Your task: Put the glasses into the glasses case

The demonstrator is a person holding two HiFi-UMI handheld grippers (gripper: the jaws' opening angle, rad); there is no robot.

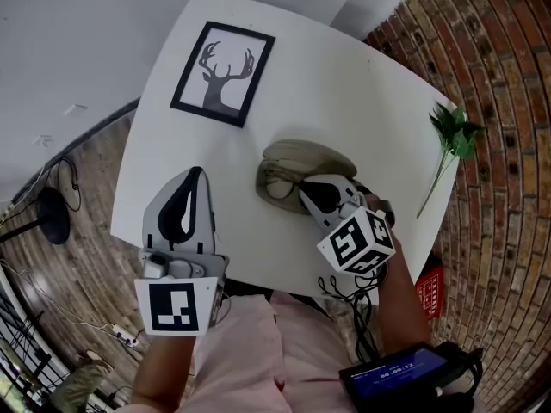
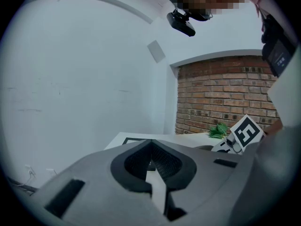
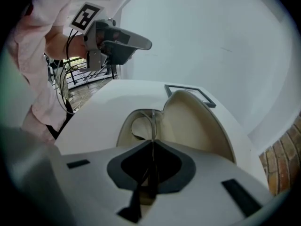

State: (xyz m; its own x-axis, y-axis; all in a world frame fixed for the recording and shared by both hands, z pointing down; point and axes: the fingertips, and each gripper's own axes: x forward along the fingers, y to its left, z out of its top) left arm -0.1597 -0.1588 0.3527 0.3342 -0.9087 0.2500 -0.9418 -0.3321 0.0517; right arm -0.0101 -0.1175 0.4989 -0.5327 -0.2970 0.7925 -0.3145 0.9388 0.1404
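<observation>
Your right gripper [image 3: 151, 142] pinched the glasses [image 3: 139, 127] by their thin frame over the open glasses case [image 3: 197, 121]. Your left gripper [image 2: 151, 145] was closed, empty. They looked light and fragile: best held by the frame, never the lenses.

Glasses [image 1: 277, 188] partly behind right gripper [image 1: 307, 194]

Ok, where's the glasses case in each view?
Head view: glasses case at centre, open.
Left gripper view: cannot make it out.
Right gripper view: case at centre, lid up, straight ahead.
Shared landmark: the framed picture, seen in all three views.
</observation>
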